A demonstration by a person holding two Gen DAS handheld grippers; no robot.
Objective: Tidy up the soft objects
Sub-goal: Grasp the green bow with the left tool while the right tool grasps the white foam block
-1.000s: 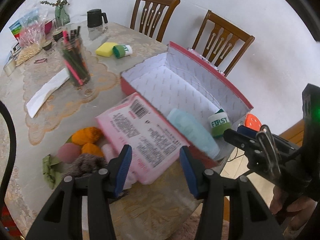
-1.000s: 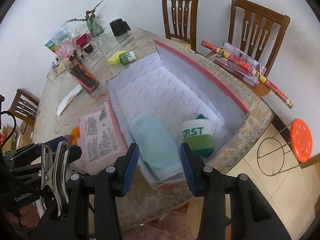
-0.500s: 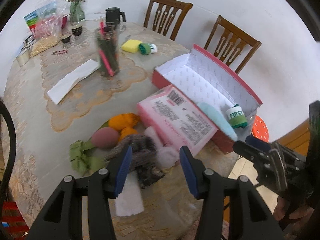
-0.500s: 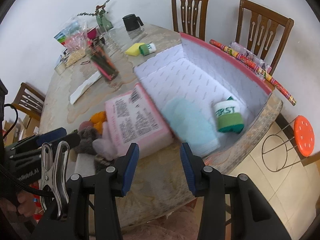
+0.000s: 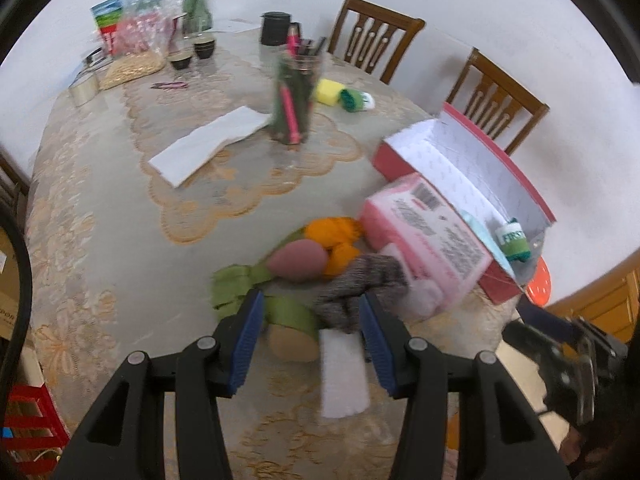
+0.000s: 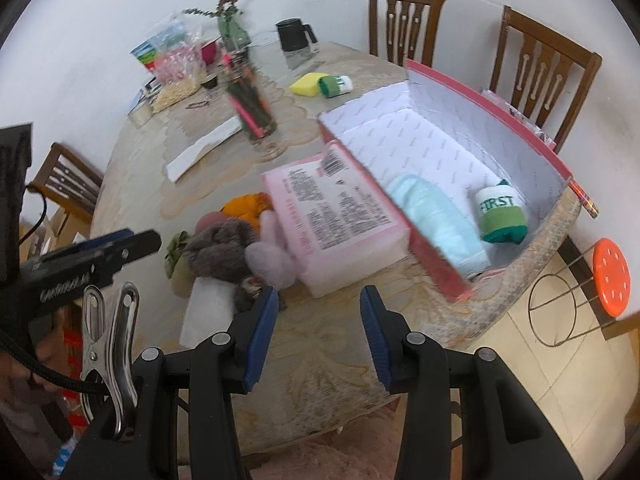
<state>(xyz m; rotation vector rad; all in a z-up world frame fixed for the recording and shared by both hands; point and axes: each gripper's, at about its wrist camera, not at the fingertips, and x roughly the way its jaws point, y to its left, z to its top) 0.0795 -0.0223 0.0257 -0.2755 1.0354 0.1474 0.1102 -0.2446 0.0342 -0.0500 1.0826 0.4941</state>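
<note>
Blue-padded jaws apart, both grippers empty

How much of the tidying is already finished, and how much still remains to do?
Done: a light blue cloth and a green-and-white rolled sock lie in the red box. In hand: nothing; the left gripper and the right gripper are both open and empty. Left: the pile beside the pink package, with a grey fuzzy item, orange, green and white pieces.
</note>
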